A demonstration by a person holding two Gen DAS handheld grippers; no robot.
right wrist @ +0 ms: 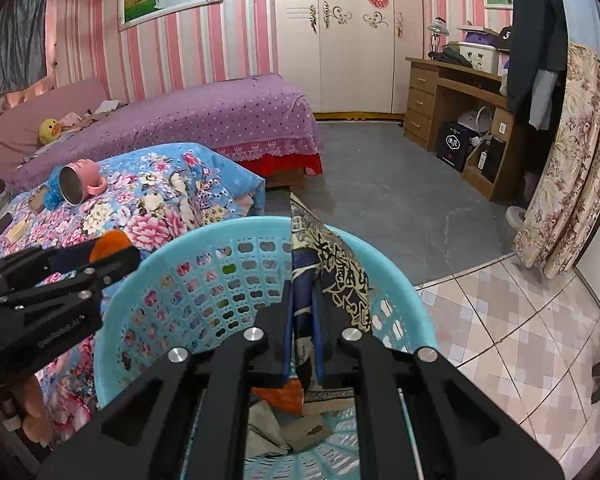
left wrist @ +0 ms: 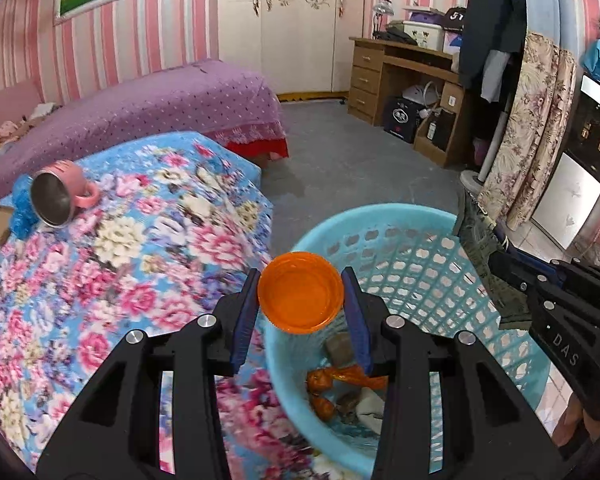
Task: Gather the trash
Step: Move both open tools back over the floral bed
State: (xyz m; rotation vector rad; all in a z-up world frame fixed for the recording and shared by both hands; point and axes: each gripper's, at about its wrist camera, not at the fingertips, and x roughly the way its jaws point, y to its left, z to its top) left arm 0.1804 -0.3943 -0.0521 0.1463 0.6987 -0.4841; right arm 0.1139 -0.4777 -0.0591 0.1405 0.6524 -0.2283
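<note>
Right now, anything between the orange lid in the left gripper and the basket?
Nothing visible. The left gripper holds the orange lid over the basket rim, open mouth below. The right gripper pinches a wrapper at the basket's other side, apart from the lid.

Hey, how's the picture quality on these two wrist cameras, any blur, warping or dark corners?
Left wrist view: the floral cloth smears with motion blur near the bottom, while the orange lid between the fingers stays sharp; dark corners, and straight wall stripes bow from the fisheye. Right wrist view: crisper overall, the blue basket rim is clear, with the same bowed edges and dark corners.
</note>
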